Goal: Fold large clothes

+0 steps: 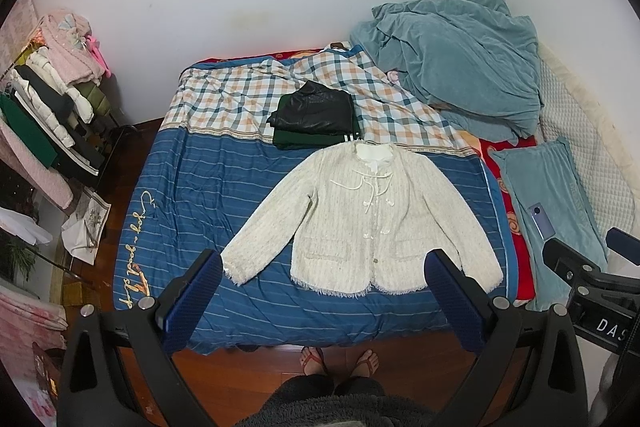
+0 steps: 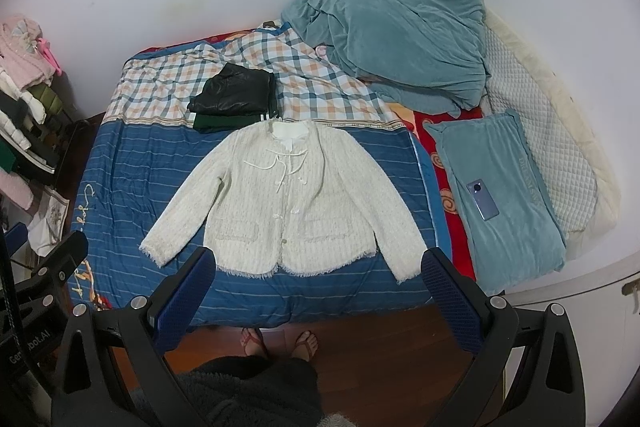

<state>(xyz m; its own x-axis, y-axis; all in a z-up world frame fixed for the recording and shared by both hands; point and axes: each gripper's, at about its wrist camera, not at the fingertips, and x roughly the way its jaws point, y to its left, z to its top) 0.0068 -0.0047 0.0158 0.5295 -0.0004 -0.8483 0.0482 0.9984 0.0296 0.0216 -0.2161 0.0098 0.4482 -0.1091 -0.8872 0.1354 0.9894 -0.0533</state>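
Note:
A cream tweed jacket (image 1: 360,219) lies flat and face up on the blue striped bedsheet (image 1: 208,179), sleeves spread out, collar away from me. It also shows in the right wrist view (image 2: 288,203). My left gripper (image 1: 324,267) is open and empty, held high above the jacket's hem near the bed's front edge. My right gripper (image 2: 318,265) is open and empty, also held high above the hem. Neither touches the jacket.
A folded pile of black and green clothes (image 1: 316,117) lies behind the jacket. A teal blanket (image 1: 460,59) is heaped at the back right. A phone (image 2: 483,199) rests on a teal pillow (image 2: 504,195). A clothes rack (image 1: 52,107) stands left. My feet (image 1: 340,361) stand on the wood floor.

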